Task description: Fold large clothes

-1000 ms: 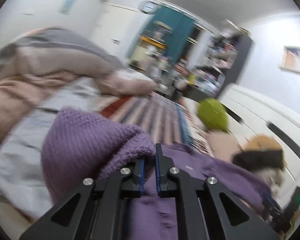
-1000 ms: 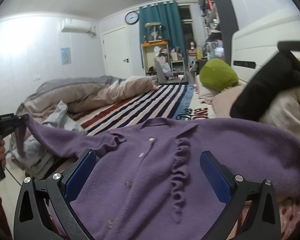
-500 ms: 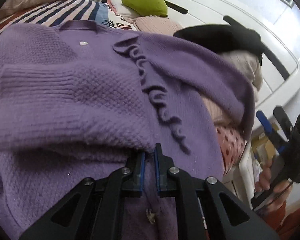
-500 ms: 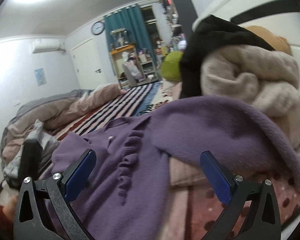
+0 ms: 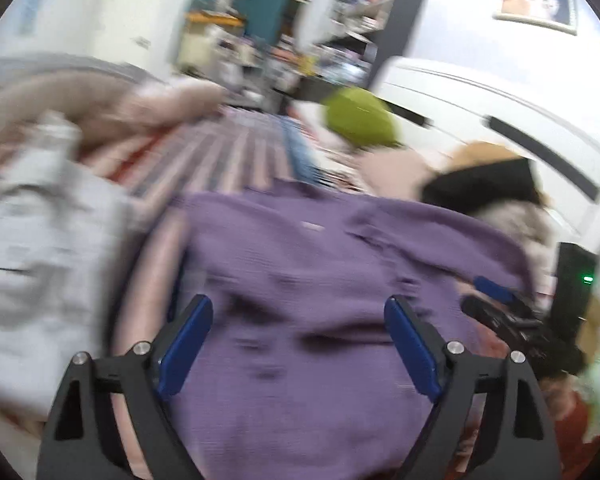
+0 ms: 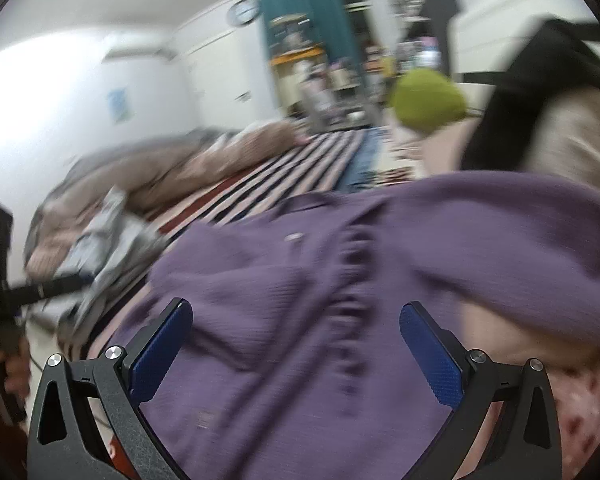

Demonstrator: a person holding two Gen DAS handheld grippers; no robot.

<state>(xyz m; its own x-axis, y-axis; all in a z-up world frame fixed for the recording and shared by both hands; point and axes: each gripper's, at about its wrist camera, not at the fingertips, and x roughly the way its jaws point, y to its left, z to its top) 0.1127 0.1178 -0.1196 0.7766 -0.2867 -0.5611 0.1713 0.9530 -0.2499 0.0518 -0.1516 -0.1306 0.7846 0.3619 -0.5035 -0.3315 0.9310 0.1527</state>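
Note:
A purple knit cardigan [image 5: 300,280] lies spread on the bed, its left sleeve folded across the front, with a ruffled button band down the middle [image 6: 352,292]. My left gripper [image 5: 298,340] is open and empty just above the cardigan's lower part. My right gripper [image 6: 296,344] is also open and empty, over the cardigan's hem. The right gripper shows at the right edge of the left wrist view [image 5: 512,320]. The left one shows at the left edge of the right wrist view [image 6: 4,296]. Both views are motion-blurred.
The striped bedsheet [image 5: 228,152] stretches behind the cardigan. A pink and grey duvet [image 6: 172,168] and a crumpled grey garment [image 5: 40,232] lie left. A green pillow [image 5: 360,120], a black and beige clothes pile [image 6: 540,92] and a white headboard [image 5: 500,100] are right.
My left gripper has let go of the purple sleeve, opened wide and pulled back. The sleeve now lies folded over the cardigan. The right gripper stayed open and shifted.

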